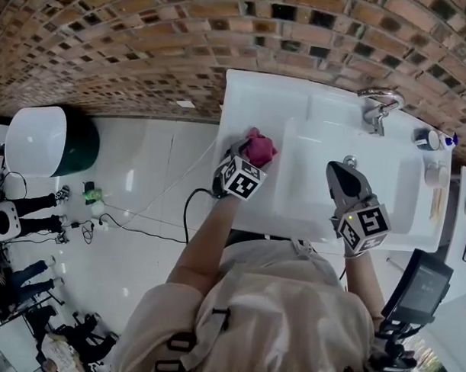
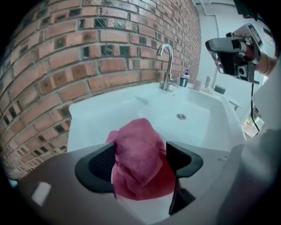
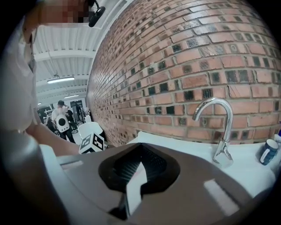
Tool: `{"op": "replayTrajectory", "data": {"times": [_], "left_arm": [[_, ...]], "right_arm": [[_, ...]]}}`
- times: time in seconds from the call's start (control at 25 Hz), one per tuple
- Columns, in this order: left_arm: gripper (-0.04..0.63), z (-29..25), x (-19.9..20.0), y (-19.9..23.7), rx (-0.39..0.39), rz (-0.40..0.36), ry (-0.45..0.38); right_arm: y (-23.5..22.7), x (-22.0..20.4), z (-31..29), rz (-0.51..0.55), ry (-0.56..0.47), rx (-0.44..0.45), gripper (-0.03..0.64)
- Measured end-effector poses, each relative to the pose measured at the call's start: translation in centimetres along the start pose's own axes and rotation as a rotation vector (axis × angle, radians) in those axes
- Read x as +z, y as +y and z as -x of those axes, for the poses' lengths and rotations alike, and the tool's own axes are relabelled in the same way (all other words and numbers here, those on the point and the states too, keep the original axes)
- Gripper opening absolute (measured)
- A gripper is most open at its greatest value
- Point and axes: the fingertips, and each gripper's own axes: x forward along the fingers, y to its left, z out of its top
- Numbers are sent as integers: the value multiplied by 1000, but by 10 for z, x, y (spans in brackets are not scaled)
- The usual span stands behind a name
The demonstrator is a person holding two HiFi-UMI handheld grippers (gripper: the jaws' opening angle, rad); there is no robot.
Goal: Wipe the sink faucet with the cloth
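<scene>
Brick wall (image 1: 146, 49) backs the white sink (image 1: 244, 90), where the left gripper (image 2: 140, 159) gapes around the pink cloth (image 2: 137, 147), the right gripper (image 1: 342, 174) closed near the faucet (image 1: 379, 103).

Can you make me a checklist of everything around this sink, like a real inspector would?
Surface: white sink set against a brick wall.
Job's things: pink cloth bunched on the sink's left rim; faucet at the back, with neither gripper on it.
Clutter: small cups and a bottle on the right rim.
Grippers: left gripper has its jaws wide apart with the cloth between them; right gripper has its jaws together, holding nothing, over the basin.
Cables: black cable on the floor left of the sink.
Surroundings: shiny floor, people standing far left.
</scene>
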Motion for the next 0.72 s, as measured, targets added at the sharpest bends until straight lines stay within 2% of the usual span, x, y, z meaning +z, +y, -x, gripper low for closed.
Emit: {"op": "replayTrajectory", "data": {"times": [0.12,0.32,0.48,0.72], "left_arm": [[385,-16,-12,0,3,-18,52],[382,-20,-11,8,32,42,32],[255,-17,-13,24,80,78,36],[173,-15,-8,33,70,70,12]], "right_arm": [[-1,-6,-4,-15,12,8,-8],[-12,-8,-5,-32,7,0,-8],[-17,-4,-3,-31,-2,-4,-8],[-25,6,0,-21,-28,-11,-8]]}}
